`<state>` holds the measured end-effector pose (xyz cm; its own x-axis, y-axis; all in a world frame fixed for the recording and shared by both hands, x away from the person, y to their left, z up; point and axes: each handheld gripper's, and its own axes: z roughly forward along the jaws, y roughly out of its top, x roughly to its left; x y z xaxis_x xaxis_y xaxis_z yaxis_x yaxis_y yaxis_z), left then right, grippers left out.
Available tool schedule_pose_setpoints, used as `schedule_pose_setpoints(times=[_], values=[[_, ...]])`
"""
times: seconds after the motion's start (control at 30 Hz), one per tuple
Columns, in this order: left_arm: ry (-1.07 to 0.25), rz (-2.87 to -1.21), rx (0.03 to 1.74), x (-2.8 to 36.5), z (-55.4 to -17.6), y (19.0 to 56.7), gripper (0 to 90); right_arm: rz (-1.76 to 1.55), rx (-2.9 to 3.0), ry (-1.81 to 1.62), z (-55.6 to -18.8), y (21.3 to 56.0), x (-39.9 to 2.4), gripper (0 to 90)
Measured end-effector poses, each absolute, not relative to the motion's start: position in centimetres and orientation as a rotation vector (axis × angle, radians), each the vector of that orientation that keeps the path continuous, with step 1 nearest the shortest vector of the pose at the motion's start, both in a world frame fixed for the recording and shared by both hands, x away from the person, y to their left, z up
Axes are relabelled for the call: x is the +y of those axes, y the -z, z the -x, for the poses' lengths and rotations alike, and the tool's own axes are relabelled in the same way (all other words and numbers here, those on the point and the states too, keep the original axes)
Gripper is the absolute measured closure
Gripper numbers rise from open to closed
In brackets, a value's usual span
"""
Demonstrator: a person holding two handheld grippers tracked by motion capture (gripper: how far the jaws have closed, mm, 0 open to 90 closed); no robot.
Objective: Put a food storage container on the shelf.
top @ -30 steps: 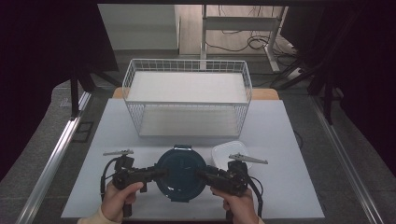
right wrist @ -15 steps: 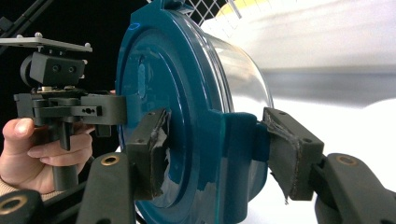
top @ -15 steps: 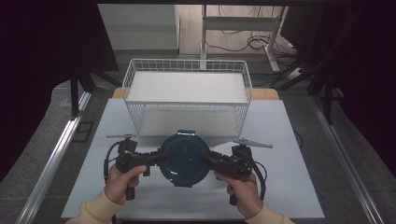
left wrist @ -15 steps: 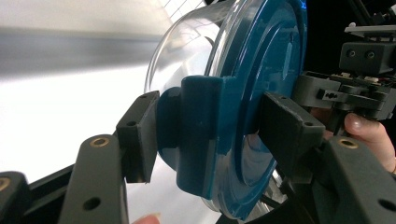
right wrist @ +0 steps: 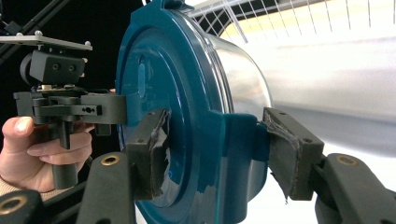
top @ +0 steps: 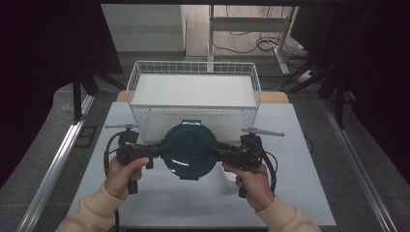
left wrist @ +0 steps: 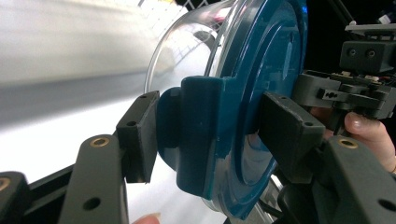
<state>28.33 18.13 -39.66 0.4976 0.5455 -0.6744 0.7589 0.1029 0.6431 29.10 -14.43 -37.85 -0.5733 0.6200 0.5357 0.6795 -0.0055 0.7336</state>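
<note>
Left gripper (top: pixel 162 150) clamped on a side latch (left wrist: pixel 205 154) of the teal-lidded clear container (top: pixel 187 150), pads pressing both faces. Right gripper (top: pixel 215 150) clamped likewise on the opposite latch (right wrist: pixel 238 158), its pad covering frayed. Container held between both, clear of the table (top: pixel 290 188), just before the white wire basket (top: pixel 193 92). Seen from the gripper views: the clear bowl (left wrist: pixel 187 51) under the lid; from the high view: the lid's round top.
</note>
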Motion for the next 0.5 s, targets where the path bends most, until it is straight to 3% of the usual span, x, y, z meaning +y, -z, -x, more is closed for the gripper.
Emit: schedule_pose_setpoints(times=[0.5], values=[[0.206, -1.556, 1.138, 18.0, -30.6, 36.5, 40.5, 1.383, -2.218, 1.688, -31.7, 34.1, -14.3, 42.2]])
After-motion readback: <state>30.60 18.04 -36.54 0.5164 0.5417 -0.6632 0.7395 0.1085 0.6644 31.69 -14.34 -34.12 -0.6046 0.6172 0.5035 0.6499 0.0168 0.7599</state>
